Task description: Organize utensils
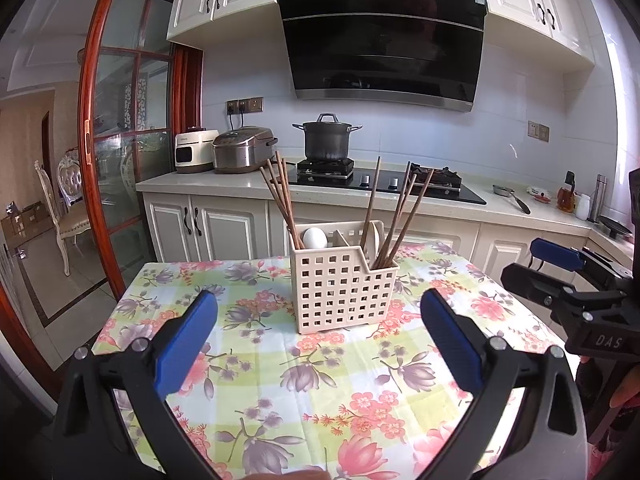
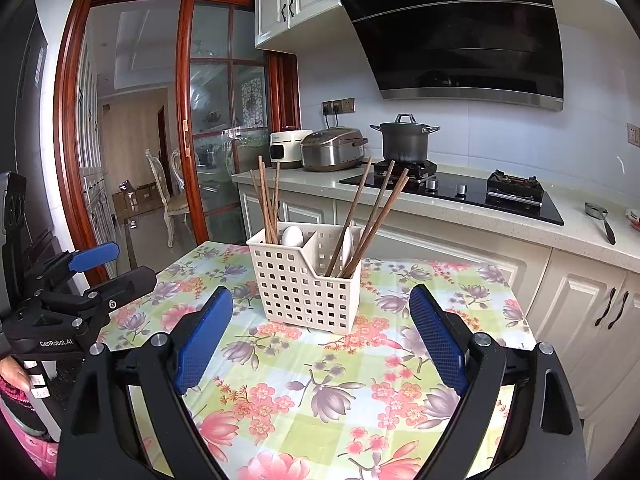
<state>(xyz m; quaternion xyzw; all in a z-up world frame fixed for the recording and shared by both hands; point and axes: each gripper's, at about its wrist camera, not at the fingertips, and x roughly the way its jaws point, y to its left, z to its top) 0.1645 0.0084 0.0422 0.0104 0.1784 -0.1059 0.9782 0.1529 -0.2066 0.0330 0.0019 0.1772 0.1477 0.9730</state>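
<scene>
Worktop (image 1: 280, 392) covered with a floral, checked cloth, seen from both wrist cameras. A beige perforated utensil caddy (image 1: 340, 292) stands upright near the far edge of the worktop, roughly midway between its left and right edges, and is divided into two compartments. The left compartment holds a bundle of brown chopsticks (image 1: 280, 196) leaning toward the left, with a white spoon (image 1: 315, 238) bowl showing just beside them. The right compartment holds further brown chopsticks (image 1: 404, 216) fanned toward the right, together with a second white spoon (image 2: 347, 245) (partly hidden behind the sticks).

Left gripper (image 1: 319, 324): jaws spread wide, holding nothing, poised above the near half of the worktop with the caddy framed between the blue pads (image 1: 188, 344). Right gripper (image 2: 321, 320): jaws likewise spread and empty, aimed at the caddy from the near side. Each gripper appears at the margin of the other's view, off the side edges of the worktop, apart from the caddy.

Background: kitchen counter (image 1: 224, 182) with a rice cooker (image 1: 242, 150), a lidded pot (image 1: 326, 140) on a gas hob (image 1: 384, 184), and a black range hood (image 1: 384, 40) above.
</scene>
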